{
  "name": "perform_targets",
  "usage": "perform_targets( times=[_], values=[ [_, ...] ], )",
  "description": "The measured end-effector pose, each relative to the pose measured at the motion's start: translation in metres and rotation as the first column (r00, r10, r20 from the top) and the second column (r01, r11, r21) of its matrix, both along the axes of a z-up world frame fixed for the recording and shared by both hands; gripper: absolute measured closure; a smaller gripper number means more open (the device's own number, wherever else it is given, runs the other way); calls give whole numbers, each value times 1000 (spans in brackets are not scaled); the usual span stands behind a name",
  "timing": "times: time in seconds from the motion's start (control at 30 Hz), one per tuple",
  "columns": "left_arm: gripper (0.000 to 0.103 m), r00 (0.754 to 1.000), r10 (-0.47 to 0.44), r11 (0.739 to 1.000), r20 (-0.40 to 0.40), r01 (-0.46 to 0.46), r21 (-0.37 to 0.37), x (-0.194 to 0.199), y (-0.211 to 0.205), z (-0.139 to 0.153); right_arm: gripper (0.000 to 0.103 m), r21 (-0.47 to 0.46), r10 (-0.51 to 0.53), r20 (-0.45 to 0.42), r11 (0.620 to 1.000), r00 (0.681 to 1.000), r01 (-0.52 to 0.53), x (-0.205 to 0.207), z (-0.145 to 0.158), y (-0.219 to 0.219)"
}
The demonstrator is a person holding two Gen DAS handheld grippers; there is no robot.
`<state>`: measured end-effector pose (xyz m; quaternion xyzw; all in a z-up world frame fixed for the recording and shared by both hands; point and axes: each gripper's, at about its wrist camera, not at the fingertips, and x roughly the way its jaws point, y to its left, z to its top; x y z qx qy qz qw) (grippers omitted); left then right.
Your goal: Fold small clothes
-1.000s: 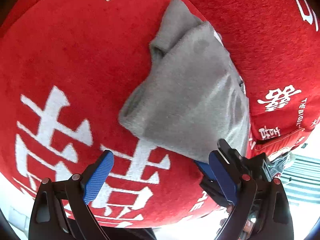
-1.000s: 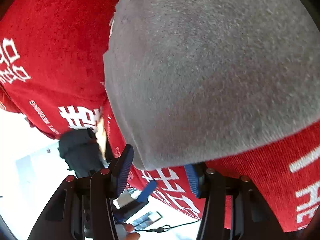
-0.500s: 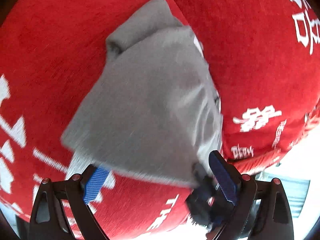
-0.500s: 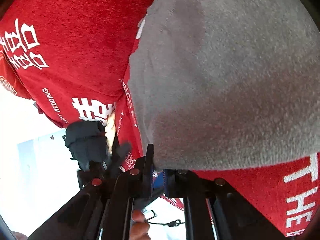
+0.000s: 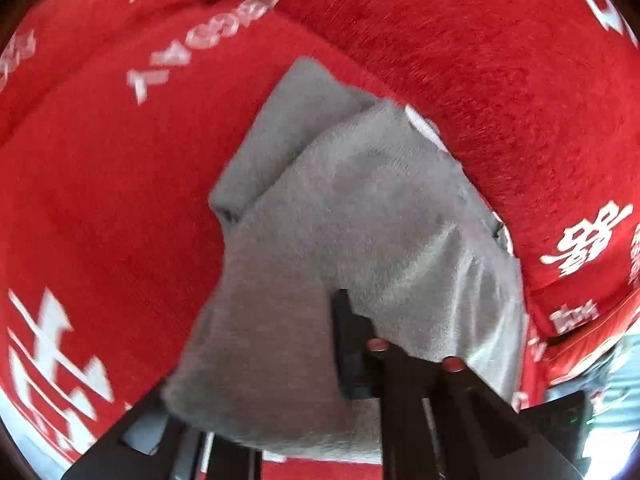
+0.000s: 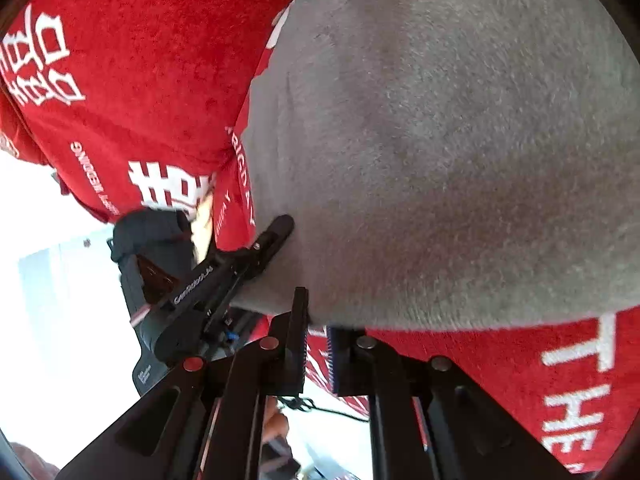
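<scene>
A small grey fleece garment point(image 5: 360, 208) lies on a red cover with white lettering point(image 5: 100, 200). Its near edge is bunched over my left gripper point(image 5: 334, 312), which is shut on it. One black finger point(image 5: 346, 344) shows and the other is hidden under the cloth. In the right wrist view the garment point(image 6: 440, 140) fills most of the frame. My right gripper point(image 6: 318, 320) is shut on its lower edge. The left gripper point(image 6: 276, 230) pinches the same edge a little to the left.
The red cover point(image 6: 140, 80) hangs over a padded surface whose edge drops to a bright white floor point(image 6: 60, 300) at the left. Part of a hand point(image 6: 276, 420) and a thin cable point(image 6: 332, 410) show below the right gripper.
My left gripper went from open beside the garment to shut on its near edge, and the cloth now lies over it. The right gripper closed on the lower edge and stays shut.
</scene>
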<state>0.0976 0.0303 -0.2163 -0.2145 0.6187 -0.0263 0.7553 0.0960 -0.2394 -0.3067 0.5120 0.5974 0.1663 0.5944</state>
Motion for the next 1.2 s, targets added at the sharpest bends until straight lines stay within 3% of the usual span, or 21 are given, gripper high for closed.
perform_targets(
  times=[0.1,0.17,0.23,0.27,0.37,0.47,0.57,0.7,0.87,0.93,1.03,1.2],
  values=[
    [91,989,-133,983,71,122,139,0,-19,17,90,-68,68,20,995,998,-66,0,20,-9],
    [91,966,-233,952,109,204,230,-3,-33,25,86,-149,126,46,982,991,-118,5,39,-16],
    [91,940,-313,917,134,263,299,-5,-44,33,54,-238,176,70,959,982,-155,17,60,-24],
    [91,925,-352,899,145,291,327,-6,-48,37,32,-267,195,74,949,978,-168,26,67,-26],
    [91,889,-426,859,167,340,384,-7,-62,44,30,-316,277,100,920,956,-233,65,88,-25],
    [91,864,-471,833,178,369,412,-9,-65,49,20,-358,403,88,866,911,-349,115,98,3],
    [91,841,-507,812,187,393,433,-13,-70,53,16,-392,540,29,780,841,-488,162,94,49],
    [91,806,-557,779,200,424,463,-18,-76,57,0,-385,698,-100,630,709,-674,207,70,121],
    [91,773,-598,755,210,455,473,-25,-80,60,0,-363,771,-226,500,595,-786,228,41,178],
    [91,774,-597,758,211,457,466,-23,-79,61,0,-393,794,-287,412,535,-822,230,31,194],
    [91,775,-595,763,213,461,454,-22,-77,61,0,-426,804,-355,315,477,-848,231,19,210],
    [91,764,-610,751,213,470,465,-21,-78,61,1,-444,802,-425,219,419,-869,231,0,222]
  ],
)
